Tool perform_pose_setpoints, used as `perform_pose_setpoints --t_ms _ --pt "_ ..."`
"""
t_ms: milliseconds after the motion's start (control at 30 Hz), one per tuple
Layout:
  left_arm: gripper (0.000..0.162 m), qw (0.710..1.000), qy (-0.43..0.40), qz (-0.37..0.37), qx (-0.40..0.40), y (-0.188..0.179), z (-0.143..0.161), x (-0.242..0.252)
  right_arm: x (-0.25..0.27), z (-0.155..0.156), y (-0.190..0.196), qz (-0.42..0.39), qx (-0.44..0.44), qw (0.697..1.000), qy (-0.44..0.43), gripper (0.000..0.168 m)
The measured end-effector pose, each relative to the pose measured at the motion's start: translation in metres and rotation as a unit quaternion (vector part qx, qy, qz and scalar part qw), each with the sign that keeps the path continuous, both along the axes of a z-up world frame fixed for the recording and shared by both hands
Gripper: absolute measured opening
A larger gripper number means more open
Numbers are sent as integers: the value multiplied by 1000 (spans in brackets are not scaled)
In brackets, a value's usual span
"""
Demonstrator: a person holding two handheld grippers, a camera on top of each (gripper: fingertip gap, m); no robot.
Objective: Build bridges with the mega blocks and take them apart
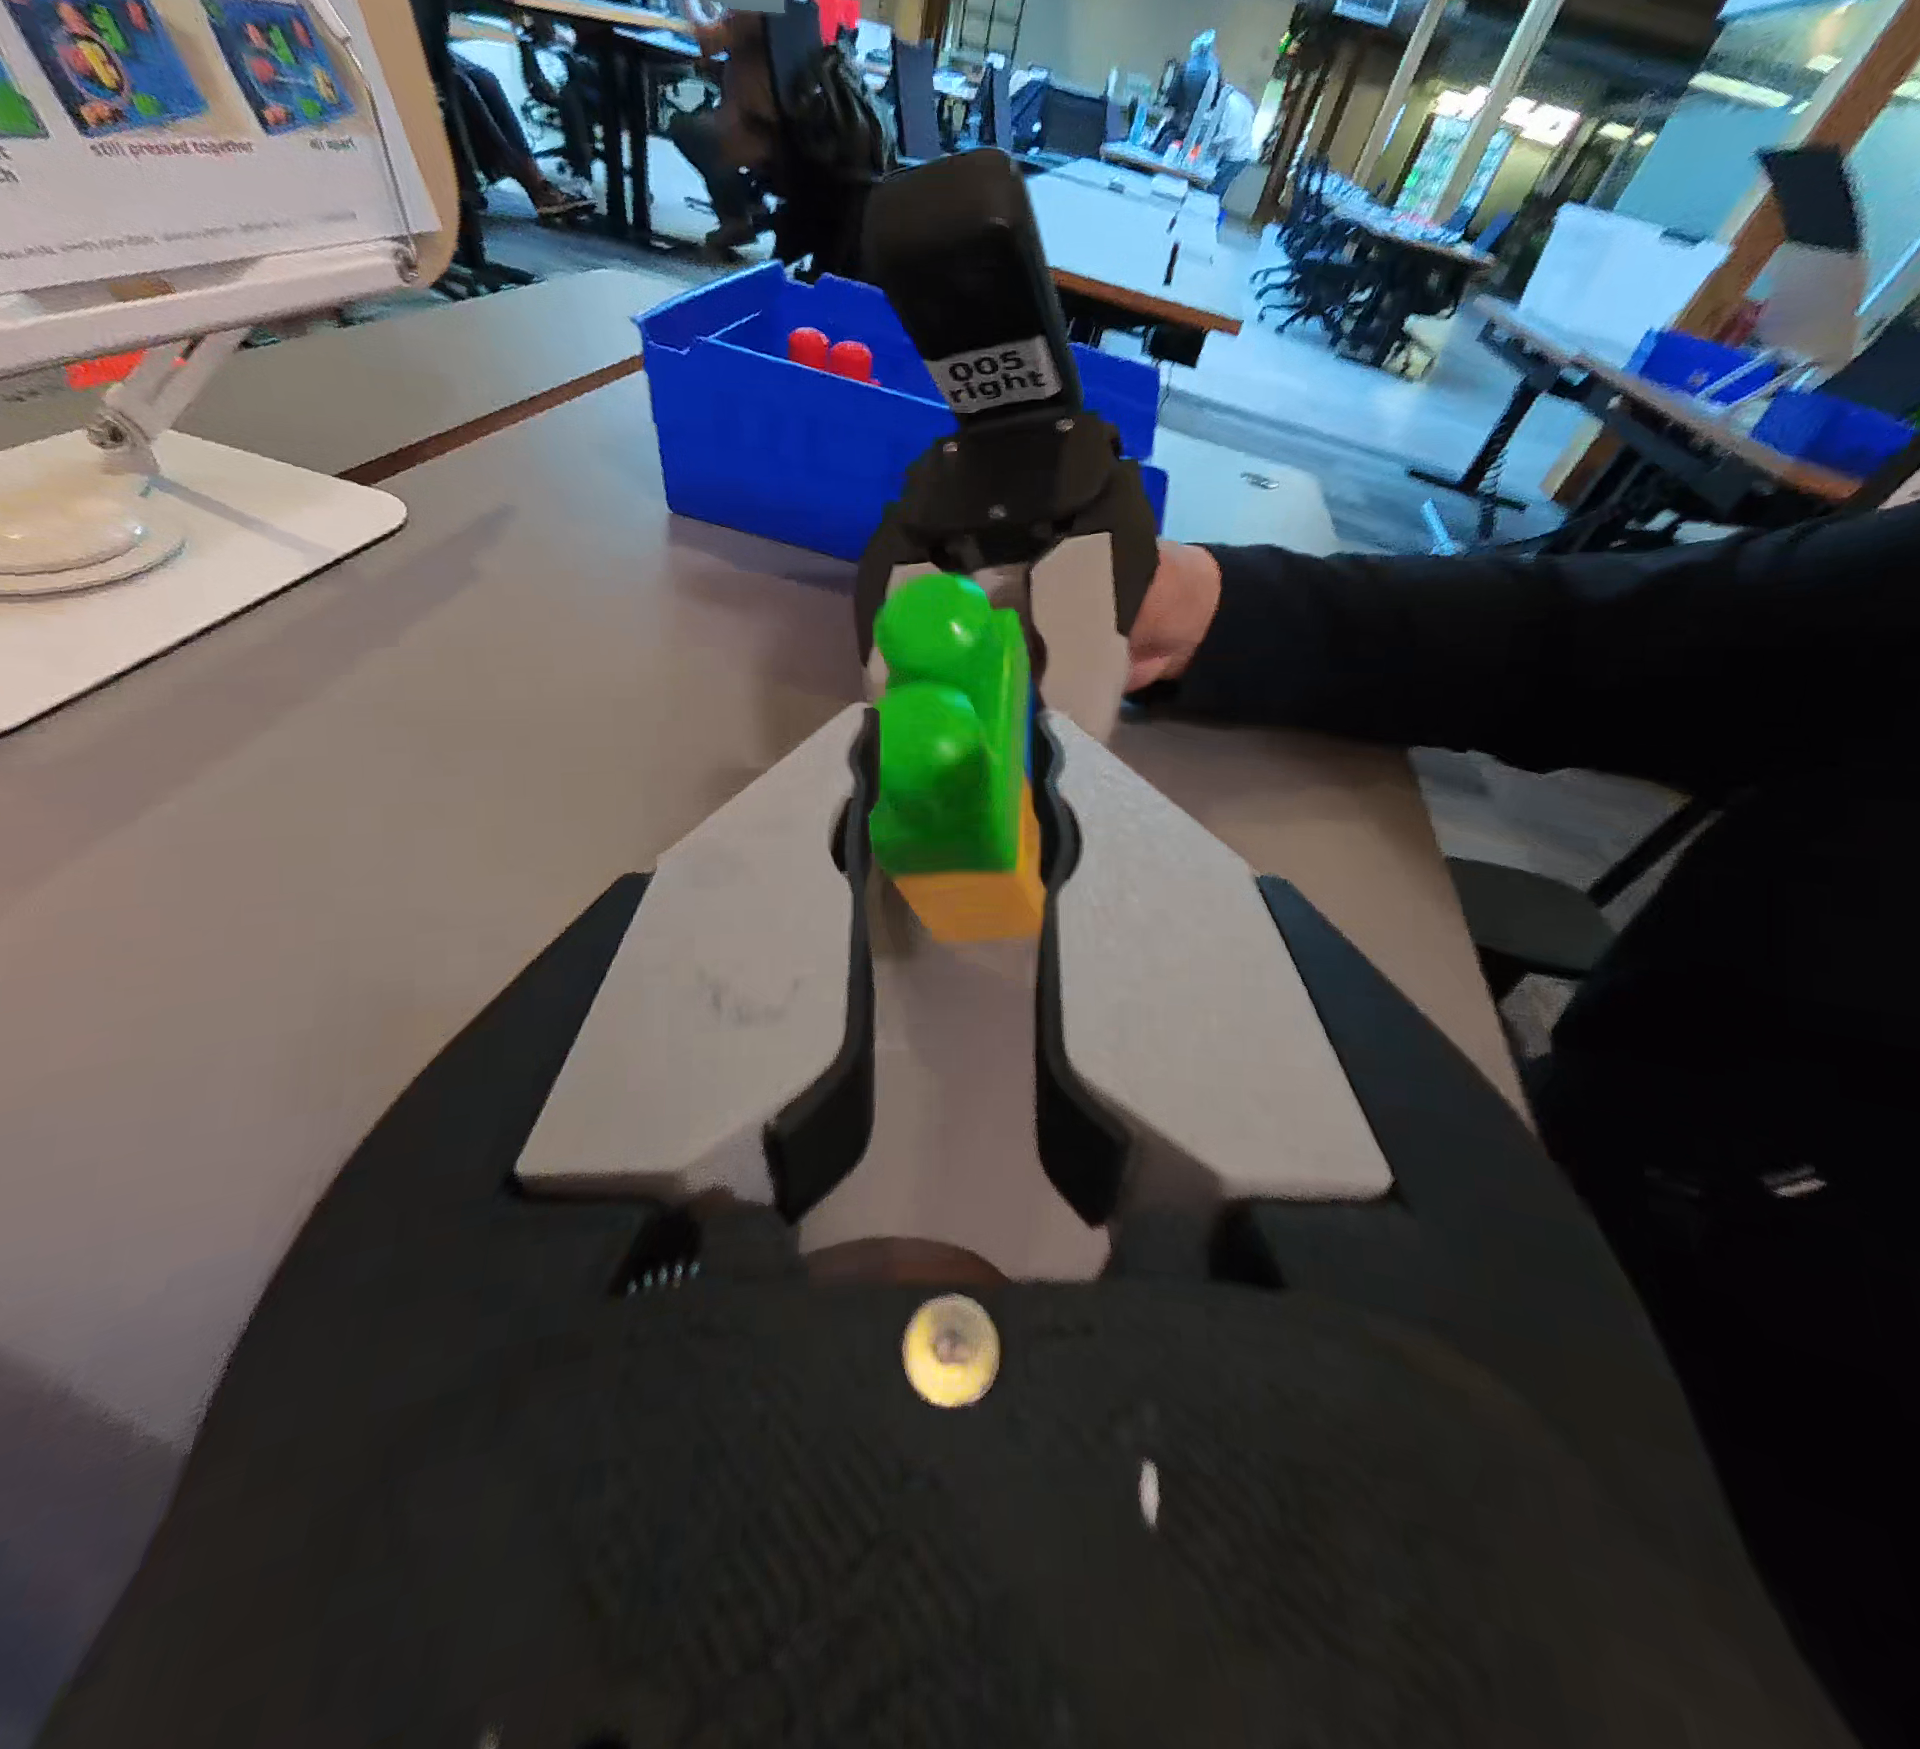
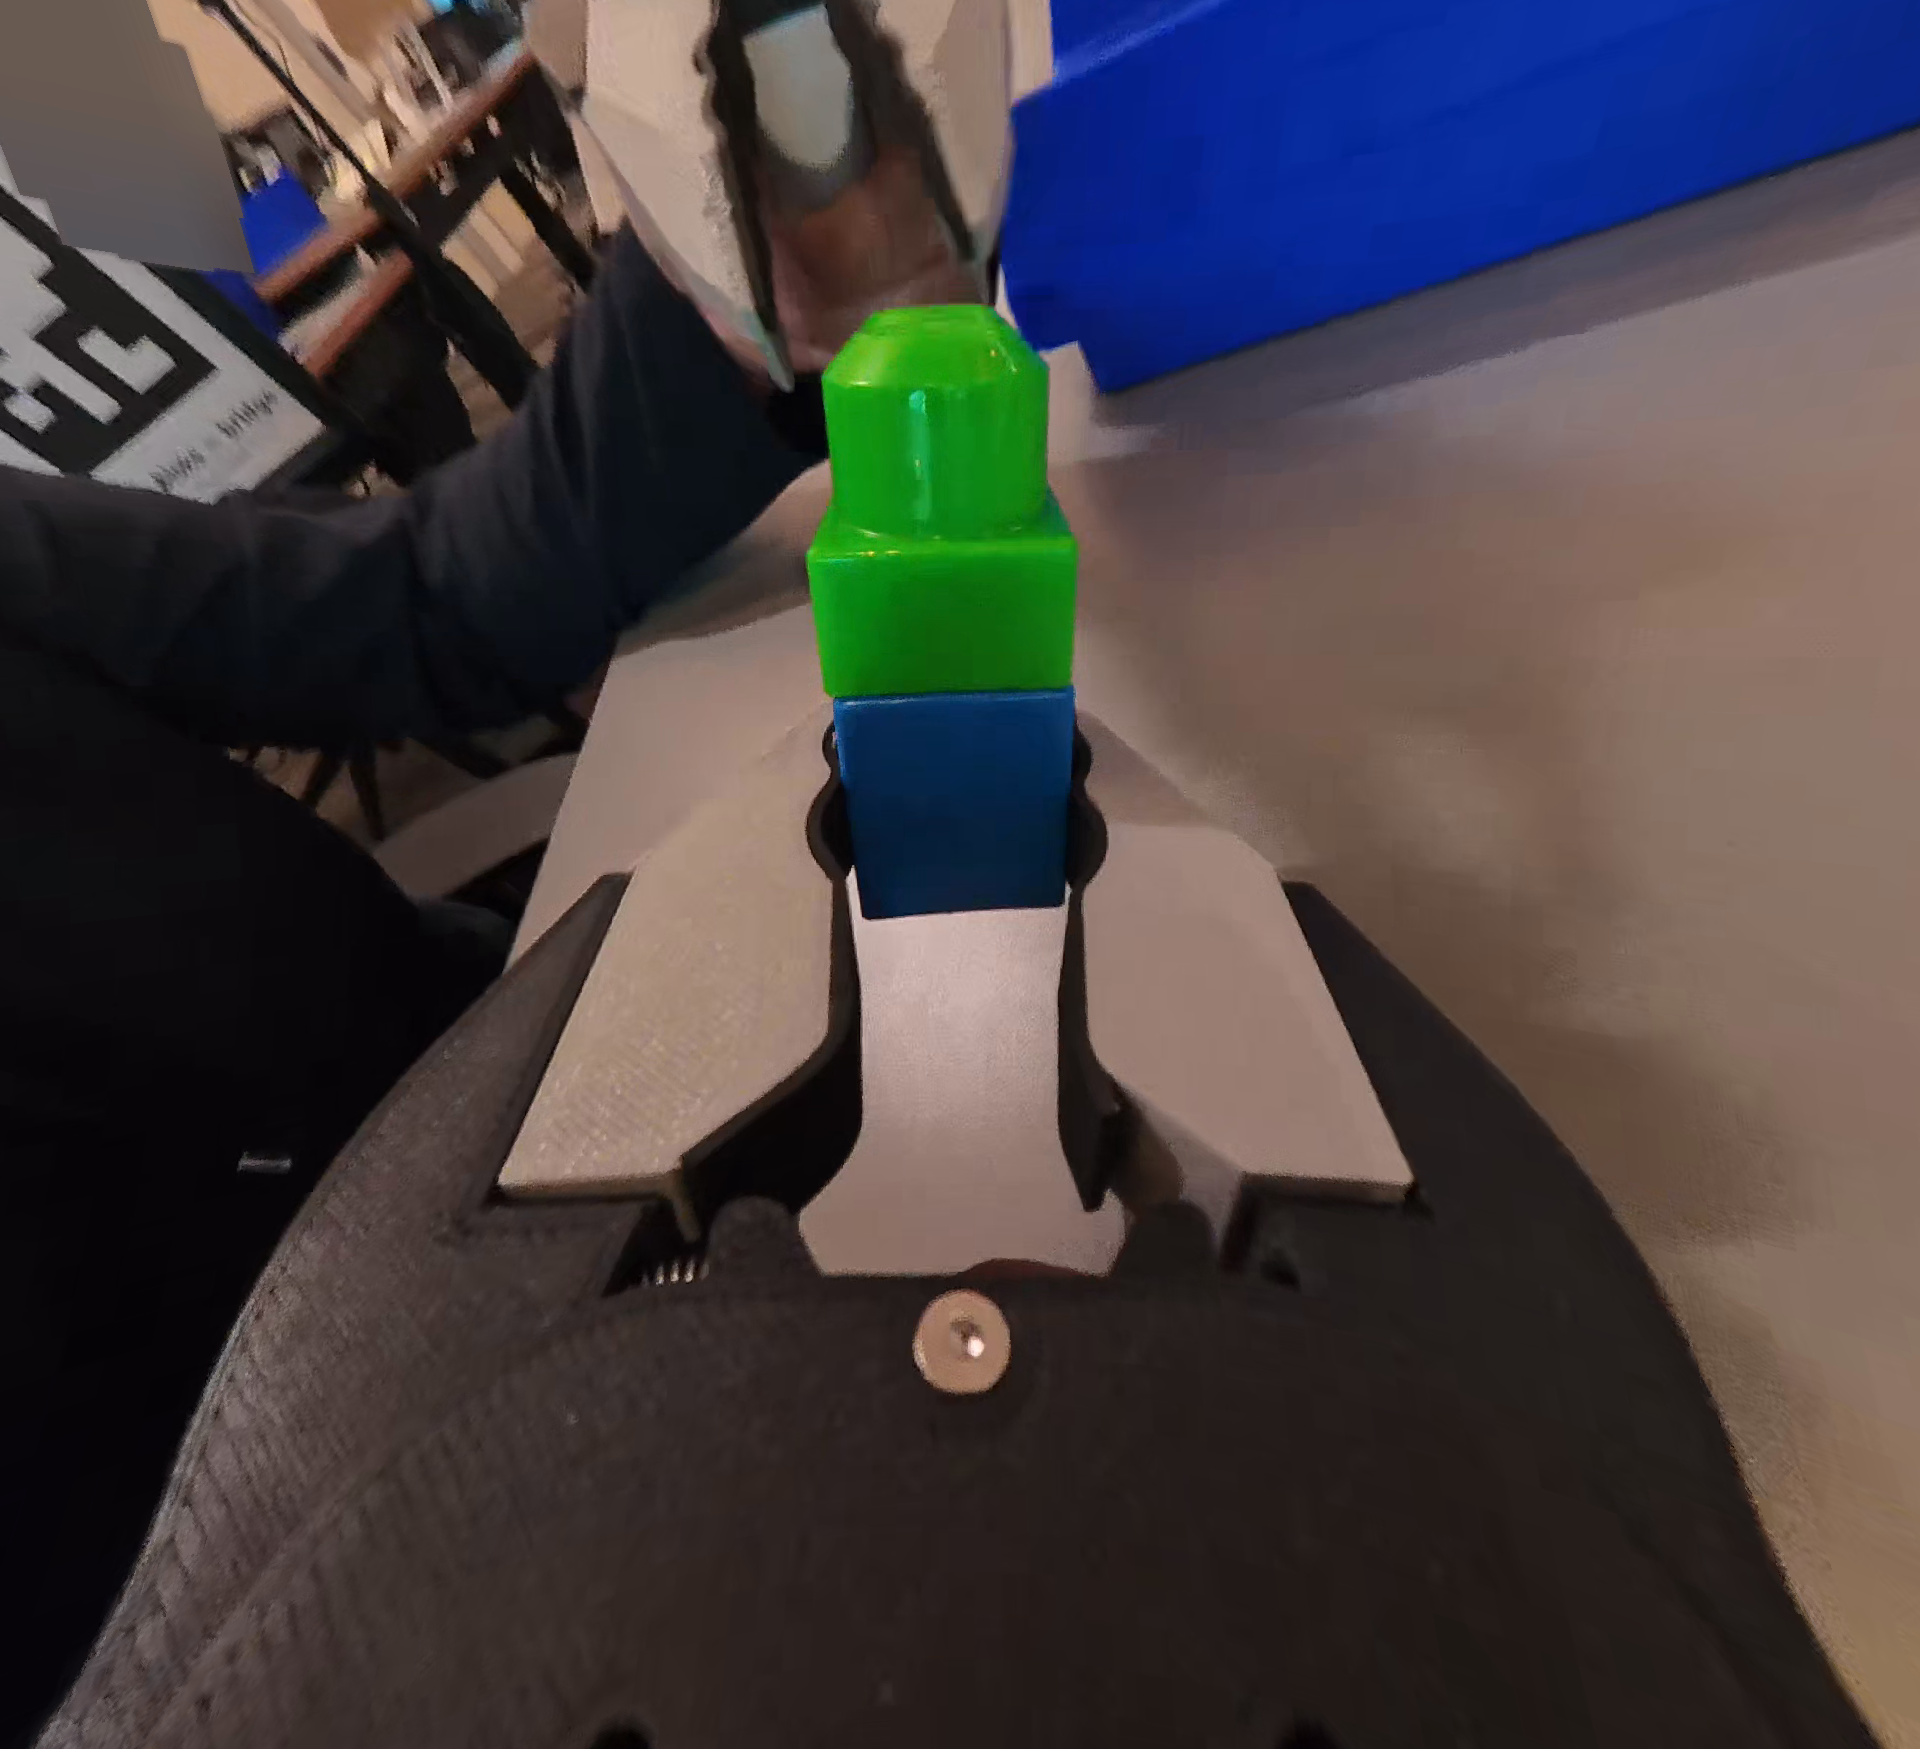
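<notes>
Left gripper [image 1: 951,826]: clamped on yellow block [image 1: 977,904].
Right gripper [image 2: 956,806]: clamped on blue block [image 2: 956,800].
Green block [image 2: 940,546]: spans both, axis 12–6 o'clock between the grippers.

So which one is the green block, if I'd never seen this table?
Start at the blue bin on the grey table. In front of it, two grippers meet on a small stack. The green block has two round studs, pressed against yellow and blue blocks.
</notes>
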State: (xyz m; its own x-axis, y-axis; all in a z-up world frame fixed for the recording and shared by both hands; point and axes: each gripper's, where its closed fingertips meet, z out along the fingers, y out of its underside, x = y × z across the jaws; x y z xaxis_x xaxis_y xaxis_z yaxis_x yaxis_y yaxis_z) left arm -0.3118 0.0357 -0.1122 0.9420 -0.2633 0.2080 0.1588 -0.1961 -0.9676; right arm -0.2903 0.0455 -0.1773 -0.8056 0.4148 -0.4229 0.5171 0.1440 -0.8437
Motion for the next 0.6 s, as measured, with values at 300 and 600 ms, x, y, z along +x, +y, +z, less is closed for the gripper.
perform_pose_setpoints --t_ms 300,600 --pt "45 997 -46 -56 -17 8 -22 25 1 27 3 -4 -80 996 42 36" --pt "35 998 -30 -57 -5 21 -26 35 8 33 0 19 -108 993 47 37"
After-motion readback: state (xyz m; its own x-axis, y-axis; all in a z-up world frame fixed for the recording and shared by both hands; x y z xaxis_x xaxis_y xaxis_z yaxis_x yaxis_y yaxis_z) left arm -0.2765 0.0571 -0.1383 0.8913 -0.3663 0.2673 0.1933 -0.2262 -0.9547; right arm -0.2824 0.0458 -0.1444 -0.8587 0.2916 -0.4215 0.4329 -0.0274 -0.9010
